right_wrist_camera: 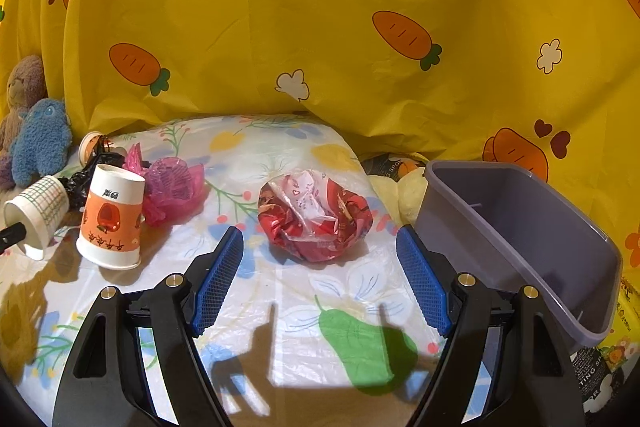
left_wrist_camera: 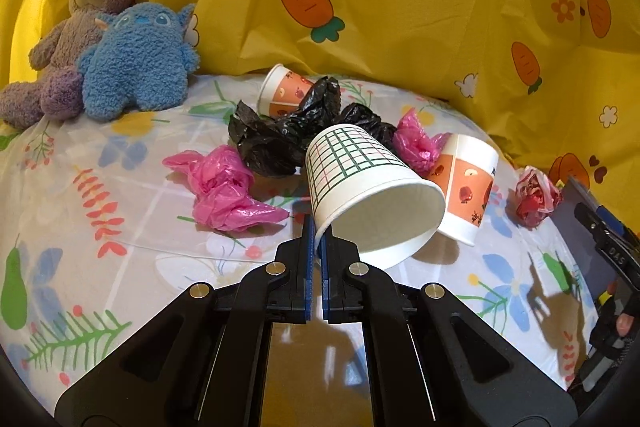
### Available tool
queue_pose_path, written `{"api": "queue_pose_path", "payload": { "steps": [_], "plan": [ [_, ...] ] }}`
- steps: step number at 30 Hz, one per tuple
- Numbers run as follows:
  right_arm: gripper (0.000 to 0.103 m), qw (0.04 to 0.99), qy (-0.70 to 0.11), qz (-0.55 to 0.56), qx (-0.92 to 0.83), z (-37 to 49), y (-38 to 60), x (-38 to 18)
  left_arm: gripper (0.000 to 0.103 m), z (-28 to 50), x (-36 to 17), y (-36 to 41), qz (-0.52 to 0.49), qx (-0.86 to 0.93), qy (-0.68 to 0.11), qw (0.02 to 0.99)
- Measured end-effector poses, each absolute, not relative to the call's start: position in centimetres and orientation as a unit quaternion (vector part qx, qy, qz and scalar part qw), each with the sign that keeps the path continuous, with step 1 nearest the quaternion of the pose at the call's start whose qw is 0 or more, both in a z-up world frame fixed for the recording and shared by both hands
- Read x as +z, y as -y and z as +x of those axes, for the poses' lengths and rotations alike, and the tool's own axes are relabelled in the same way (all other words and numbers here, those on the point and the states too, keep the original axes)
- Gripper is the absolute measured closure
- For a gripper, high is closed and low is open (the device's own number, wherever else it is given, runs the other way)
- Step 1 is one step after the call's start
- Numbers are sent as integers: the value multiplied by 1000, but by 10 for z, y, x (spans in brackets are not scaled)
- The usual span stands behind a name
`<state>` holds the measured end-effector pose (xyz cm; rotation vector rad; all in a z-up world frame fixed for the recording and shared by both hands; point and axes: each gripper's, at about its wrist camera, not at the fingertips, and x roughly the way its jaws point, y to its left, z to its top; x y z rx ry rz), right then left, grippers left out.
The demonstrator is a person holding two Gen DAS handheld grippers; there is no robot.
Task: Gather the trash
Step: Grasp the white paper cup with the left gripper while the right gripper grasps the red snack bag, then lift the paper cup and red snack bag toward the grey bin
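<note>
On the tabletop [left_wrist_camera: 60, 187], under a flower-printed cover, the trash lies in a loose cluster before a yellow carrot-print curtain [left_wrist_camera: 400, 7]. The left gripper [left_wrist_camera: 318, 231] has its fingers [left_wrist_camera: 309, 239] pinched together on the near rim of a grid cup [left_wrist_camera: 360, 179], which lies tipped with its open mouth toward the camera; the rim sits between the blue pads. Just behind this cup lies a crumpled black bag [left_wrist_camera: 280, 139]. A pink bag [left_wrist_camera: 224, 187] lies to its left and a second pink bag [left_wrist_camera: 416, 139] to its right, touching an orange cup [left_wrist_camera: 466, 187] that stands upside down beside the grid cup. Another orange cup [left_wrist_camera: 282, 89] lies on its side behind the black bag, near the curtain. A red wrapper [left_wrist_camera: 536, 197] lies apart at the right.

At the back left, a brown bear [left_wrist_camera: 88, 11] and a blue plush [left_wrist_camera: 136, 63] lean against the curtain, touching each other.

The right gripper [right_wrist_camera: 320, 255] hangs with its fingers [right_wrist_camera: 218, 279] spread wide and nothing between them; the red wrapper lies just beyond the tips, on the tabletop. A grey bin [right_wrist_camera: 520, 239] stands tilted at the right, just beside the right finger, its open mouth turned toward the left of the view.
</note>
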<state>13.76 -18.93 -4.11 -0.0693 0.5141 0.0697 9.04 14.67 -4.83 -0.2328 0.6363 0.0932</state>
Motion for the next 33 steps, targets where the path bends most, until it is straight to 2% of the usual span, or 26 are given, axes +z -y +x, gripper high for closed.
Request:
{"api": "queue_pose_path", "payload": {
  "steps": [5,12,21,22,23,24,33],
  "plan": [
    [26,961,-272,-35,26,164,193,-45,101,75,-35,-146,-128,39,-291,947],
    [41,953,-296,-49,52,186,176,-56,101,68,-27,-138,-137,27,-278,950],
    [71,939,-333,-62,61,202,169,-74,101,70,-25,-132,-137,16,-279,950],
    [75,939,-333,-63,64,201,169,-74,101,70,-25,-132,-138,15,-279,950],
    [85,939,-331,-64,69,200,168,-75,101,70,-25,-131,-139,14,-279,950],
    [88,939,-331,-66,70,199,167,-75,101,70,-25,-130,-139,13,-279,950],
    [94,947,-298,-53,103,172,167,-60,101,69,-22,-125,-137,9,-274,952]
  ]
}}
